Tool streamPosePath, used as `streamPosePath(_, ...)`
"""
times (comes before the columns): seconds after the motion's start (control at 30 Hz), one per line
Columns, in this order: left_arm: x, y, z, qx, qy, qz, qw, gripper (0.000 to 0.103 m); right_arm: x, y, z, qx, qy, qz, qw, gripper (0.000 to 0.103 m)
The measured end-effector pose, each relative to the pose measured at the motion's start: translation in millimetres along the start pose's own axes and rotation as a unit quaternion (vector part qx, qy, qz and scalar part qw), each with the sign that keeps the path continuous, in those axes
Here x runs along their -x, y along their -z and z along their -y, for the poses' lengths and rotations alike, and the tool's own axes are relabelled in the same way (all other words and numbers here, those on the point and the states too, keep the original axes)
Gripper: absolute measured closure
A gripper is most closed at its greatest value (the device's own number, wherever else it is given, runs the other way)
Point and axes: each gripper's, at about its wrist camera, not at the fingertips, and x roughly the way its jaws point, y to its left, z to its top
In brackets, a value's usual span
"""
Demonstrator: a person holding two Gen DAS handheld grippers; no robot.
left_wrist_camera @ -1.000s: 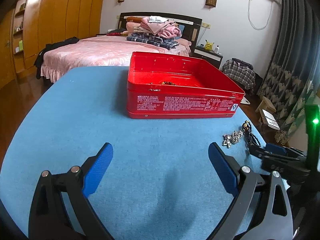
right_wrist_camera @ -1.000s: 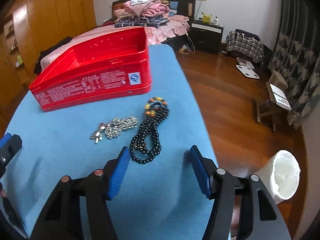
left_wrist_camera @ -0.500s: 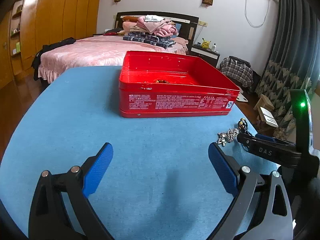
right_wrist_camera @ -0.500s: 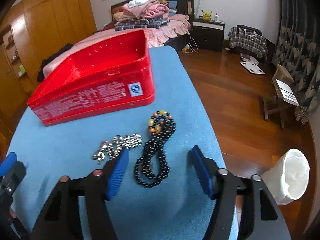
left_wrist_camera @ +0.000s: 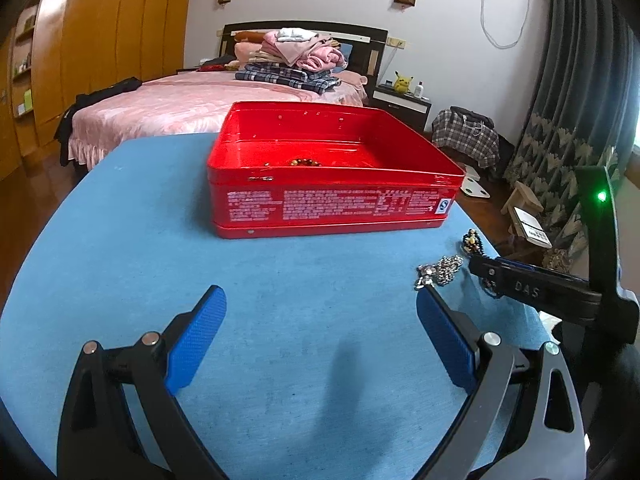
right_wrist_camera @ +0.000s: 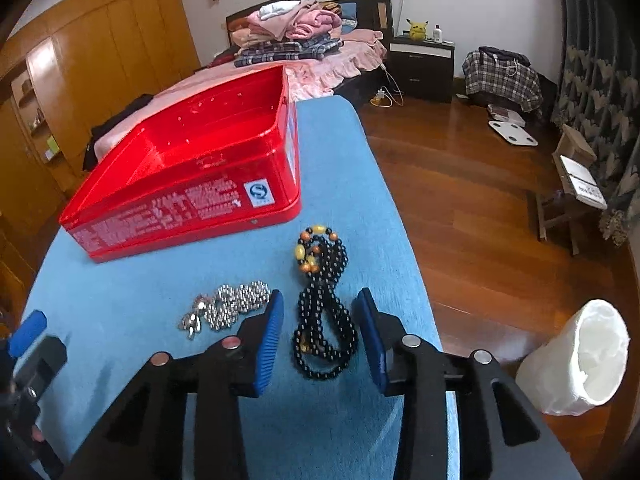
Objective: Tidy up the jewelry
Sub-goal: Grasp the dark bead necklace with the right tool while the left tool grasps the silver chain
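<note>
A black bead necklace [right_wrist_camera: 336,258] with a few amber beads lies on the blue table [right_wrist_camera: 120,320], just in front of the open red tin [right_wrist_camera: 180,208]. My right gripper [right_wrist_camera: 319,296] straddles the necklace's lower loop. Its jaws are closing, and a small gap still shows between each blue pad and the beads. A silver chain [right_wrist_camera: 232,306] lies just left of the left pad. My left gripper [left_wrist_camera: 320,296] hangs wide open over bare cloth with nothing between its fingers. In the left wrist view the red tin [left_wrist_camera: 332,204] holds some brown beads [left_wrist_camera: 304,162].
The table's right edge runs close beside the necklace, with wooden floor [right_wrist_camera: 480,220] below. A white cup-shaped object [right_wrist_camera: 576,360] stands off the table at the right. A bed [left_wrist_camera: 192,108] with piled clothes sits behind the tin.
My right gripper has moved forward so the black necklace now lies between its fingers, and its jaws have narrowed. The left gripper has stayed open and almost still.
</note>
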Motion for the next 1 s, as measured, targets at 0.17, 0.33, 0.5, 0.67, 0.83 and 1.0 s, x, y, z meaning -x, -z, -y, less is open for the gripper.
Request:
streamPosePath(0.17,-4,-6,8,-0.007,0.006,0.001,1.0,0.01,1,-1,4,0.002,-0.008,-0.003,1.0,0.08)
streamPosePath(0.33,-14,-10,18,-0.009,0.018,-0.004,0.9998,0.01,11,2,10,0.007,-0.023,0.003,1.0,0.086)
streamPosePath(0.5,-29,-13,36,-0.014,0.035,-0.019,0.9991,0.01,23,7,12,0.007,-0.037,0.007,0.999,0.086)
streamPosePath(0.67,-52,-12,57,-0.025,0.059,-0.054,0.9965,0.025,35,11,22,-0.001,-0.043,0.015,0.999,0.086)
streamPosePath(0.83,-71,-11,67,-0.018,0.069,-0.086,0.9938,0.035,37,11,25,-0.003,-0.05,0.019,0.999,0.086)
streamPosePath(1.0,-83,-9,75,-0.023,0.064,-0.102,0.9924,0.042,35,12,29,-0.005,-0.052,0.019,0.998,0.086)
